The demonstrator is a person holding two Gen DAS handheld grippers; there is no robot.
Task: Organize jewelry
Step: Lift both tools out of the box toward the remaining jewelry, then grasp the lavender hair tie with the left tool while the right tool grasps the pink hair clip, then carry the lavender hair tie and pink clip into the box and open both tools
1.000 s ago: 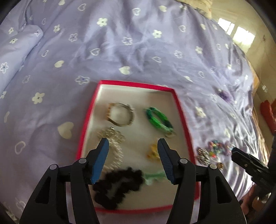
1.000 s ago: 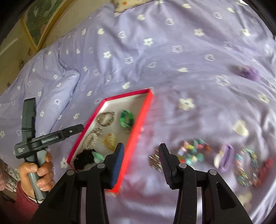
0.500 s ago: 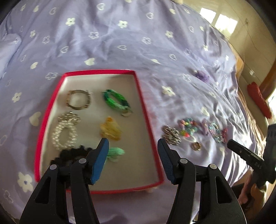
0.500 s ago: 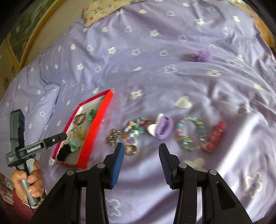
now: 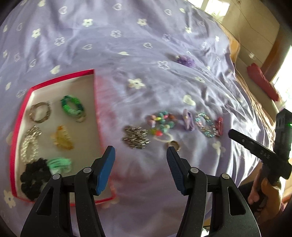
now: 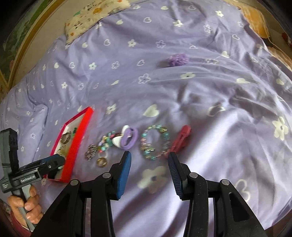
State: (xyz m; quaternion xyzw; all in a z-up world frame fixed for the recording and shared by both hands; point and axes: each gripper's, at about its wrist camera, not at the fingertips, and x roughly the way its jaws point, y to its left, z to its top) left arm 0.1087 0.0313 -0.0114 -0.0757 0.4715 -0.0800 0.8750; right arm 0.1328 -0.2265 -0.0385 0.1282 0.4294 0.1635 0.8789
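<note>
A red-rimmed box (image 5: 95,102) lies on the purple bedspread and holds several pieces, among them a green bracelet (image 5: 72,107) and a black scrunchie (image 5: 33,177). It also shows in the right wrist view (image 6: 73,155). A row of loose pieces lies to its right: a silver bracelet (image 5: 136,136), a gold ring (image 5: 174,145), a colourful bead bracelet (image 5: 161,122), a purple band (image 6: 128,138), a teal bead bracelet (image 6: 155,142) and a red clip (image 6: 180,140). My left gripper (image 5: 140,152) is open and empty just before the silver bracelet. My right gripper (image 6: 149,156) is open and empty before the teal bracelet.
A purple scrunchie (image 6: 178,60) lies farther back on the bedspread. A patterned pillow (image 6: 91,16) sits at the bed's far left corner. A red object (image 5: 262,83) lies on the orange floor beyond the bed's right edge.
My left gripper swung right from over the box toward the loose pieces. My right gripper also swung right, from the box's edge to the teal bracelet. Both stayed open.
</note>
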